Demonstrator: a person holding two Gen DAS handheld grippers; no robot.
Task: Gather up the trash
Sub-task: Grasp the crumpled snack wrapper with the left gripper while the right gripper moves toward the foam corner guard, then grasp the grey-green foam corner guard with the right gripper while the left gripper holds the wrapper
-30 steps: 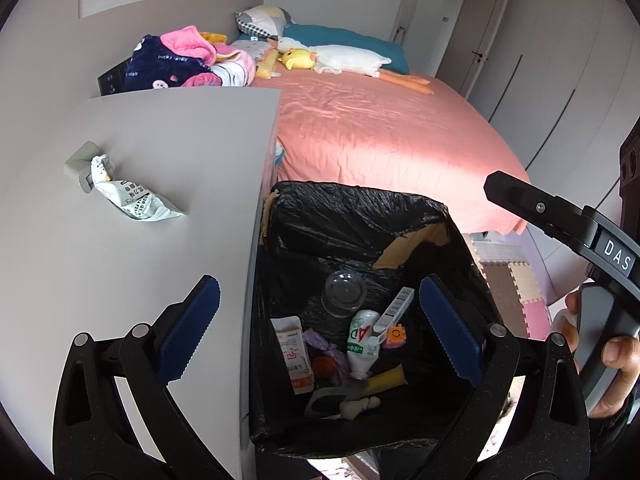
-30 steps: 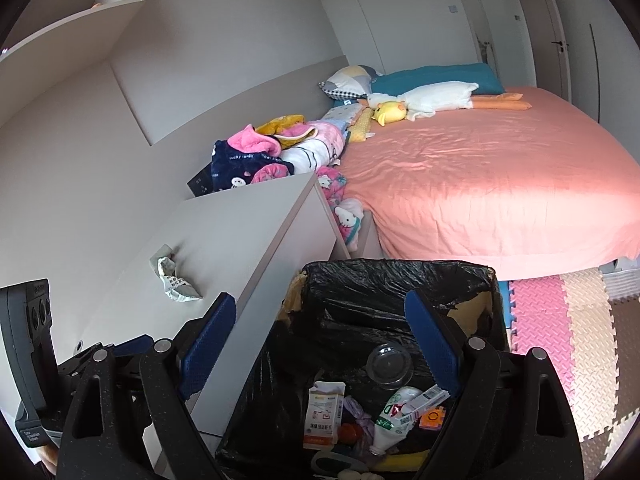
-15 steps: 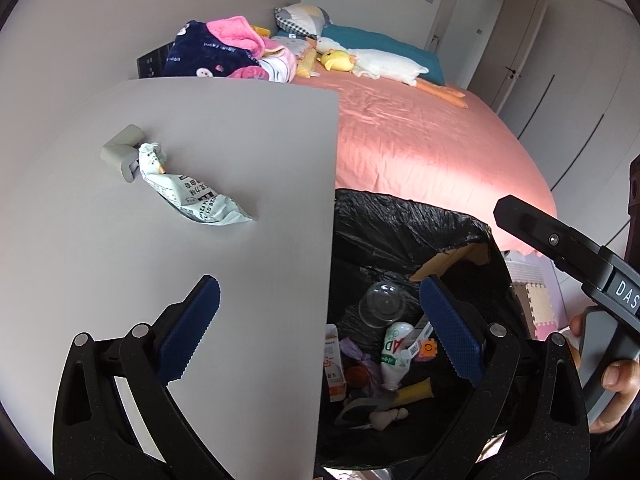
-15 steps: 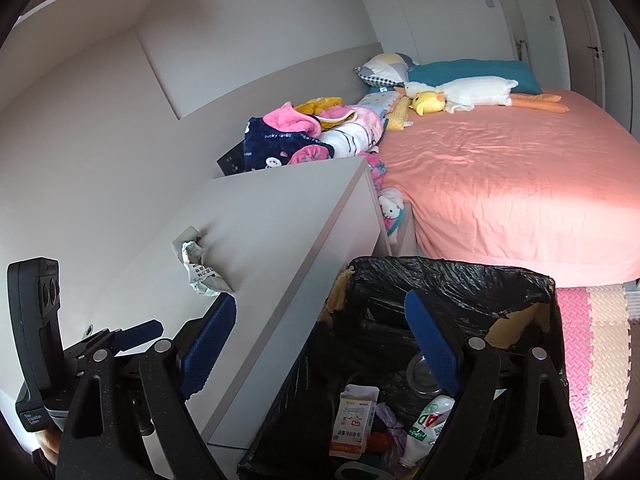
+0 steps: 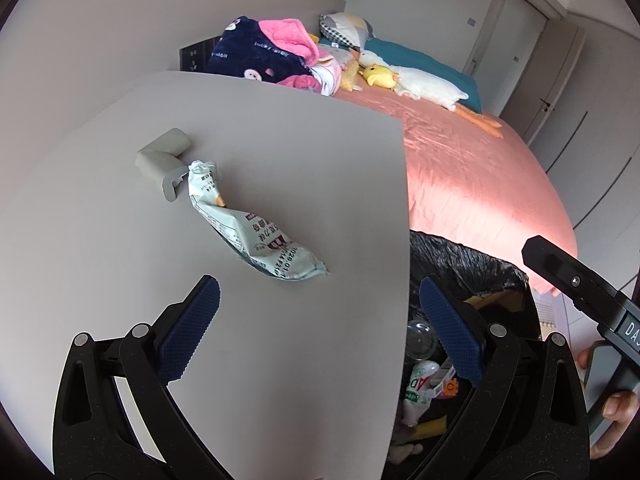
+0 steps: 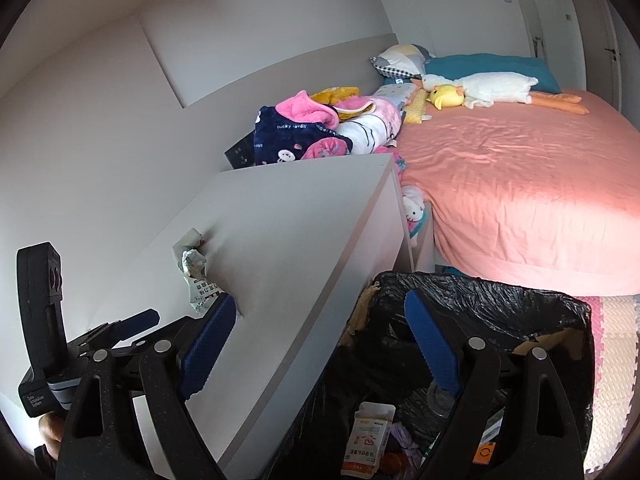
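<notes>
The bed [image 6: 520, 184] with its pink sheet filled the far side of the room, carrying a heap of clothes [image 5: 276, 60], pillows and a stuffed goose [image 6: 492, 86]; none of it looked like trash, and it lay well apart from the work. Nearer, the grey worktop [image 5: 280, 340] was bare apart from two things. Just beside its edge, lower down, stood the bin [image 6: 500, 300] lined with a black bag.

Judging by the bin, much of the collecting was done: a small carton [image 6: 368, 440], a white bottle [image 5: 418, 392], a clear plastic piece and other scraps already lay at its bottom. What seemed left was the crumpled wrapper [image 5: 256, 236], pale green with print, lying flat on the worktop ahead of the left gripper [image 5: 320, 332]. One end of the wrapper touched a small grey angled bracket [image 5: 162, 160], which sat on the worktop and was probably no trash; a grab at that end risked catching it too.

The left gripper's jaws stood wide with nothing between them, above the worktop and short of the wrapper. The right gripper [image 6: 320, 344] hung with wide, empty jaws as well, straddling the worktop's edge and the bin's rim. Nothing blocked the way from the left gripper to the wrapper's near end. The wrapper looked light and limp, so a pinch at its thicker near end seemed the safest hold.
</notes>
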